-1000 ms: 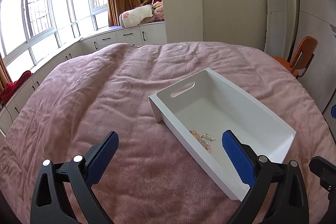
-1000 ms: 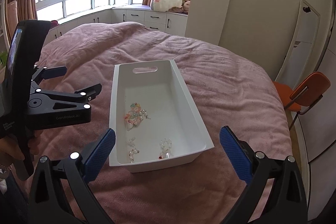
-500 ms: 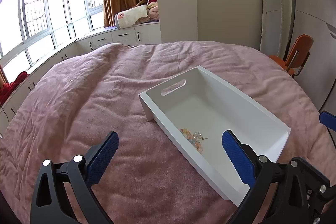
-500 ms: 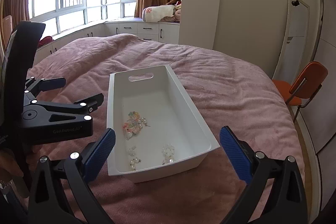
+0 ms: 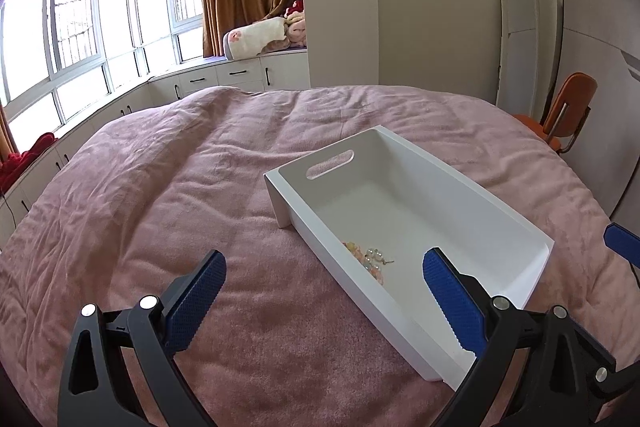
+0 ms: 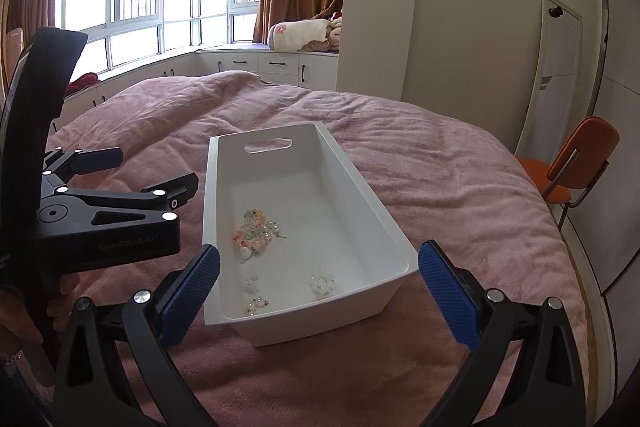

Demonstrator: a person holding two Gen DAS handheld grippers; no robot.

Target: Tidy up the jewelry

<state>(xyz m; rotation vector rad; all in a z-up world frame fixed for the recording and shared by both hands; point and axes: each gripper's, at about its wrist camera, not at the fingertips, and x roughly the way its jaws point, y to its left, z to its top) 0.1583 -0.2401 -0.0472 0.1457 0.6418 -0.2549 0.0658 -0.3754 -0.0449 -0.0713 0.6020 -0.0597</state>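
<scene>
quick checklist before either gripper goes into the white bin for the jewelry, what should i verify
1. Right gripper open and empty: ok, jaws spread wide, nothing between them.
2. Left gripper open and empty: ok, same state.
3. White bin sits flat on the pink blanket: ok, upright with its handle slot at the far end.
4. Jewelry inside the bin: ok, a colourful bead cluster mid-floor, and three small clear pieces near the close wall, one at.
5. Pieces separate enough to grasp singly: cannot tell for the cluster; the small pieces lie apart.
6. Path into the bin clear: ok for the right gripper; the left gripper is beside the bin's left wall.
</scene>
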